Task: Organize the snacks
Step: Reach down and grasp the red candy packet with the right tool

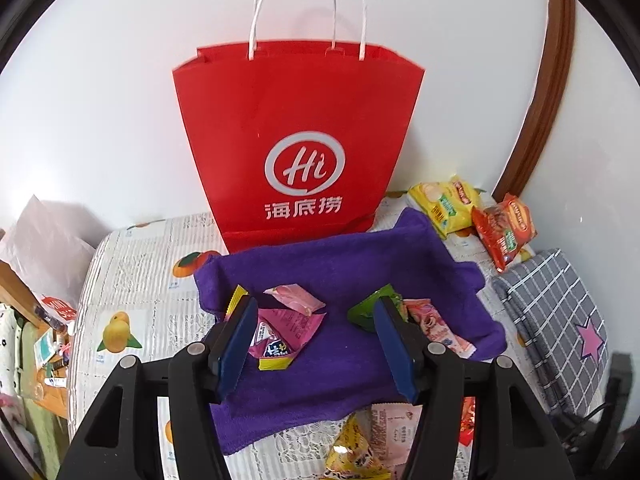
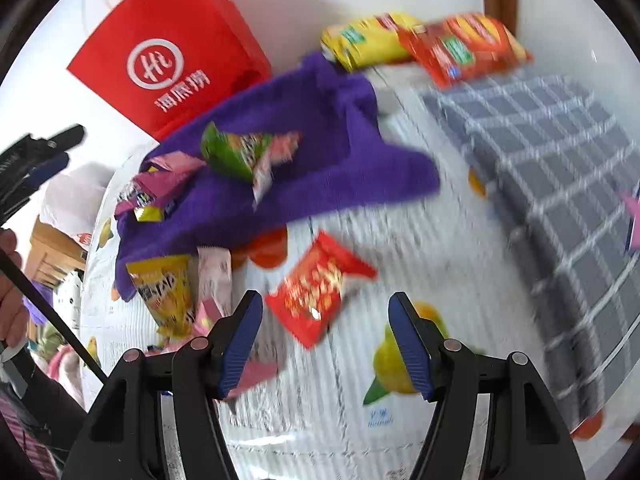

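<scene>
A red paper bag with white handles stands upright against the wall. In front of it lies a purple towel with small snack packets: pink ones, a green one. My left gripper hovers open and empty over the towel. In the right wrist view the red bag and towel show at upper left. A red snack packet lies on the tablecloth just ahead of my open, empty right gripper. A yellow packet lies to its left.
A yellow bag and a red bag of snacks lie at the back right by the wall. A grey checked cushion sits on the right. The fruit-print tablecloth ends at the left edge, with clutter below.
</scene>
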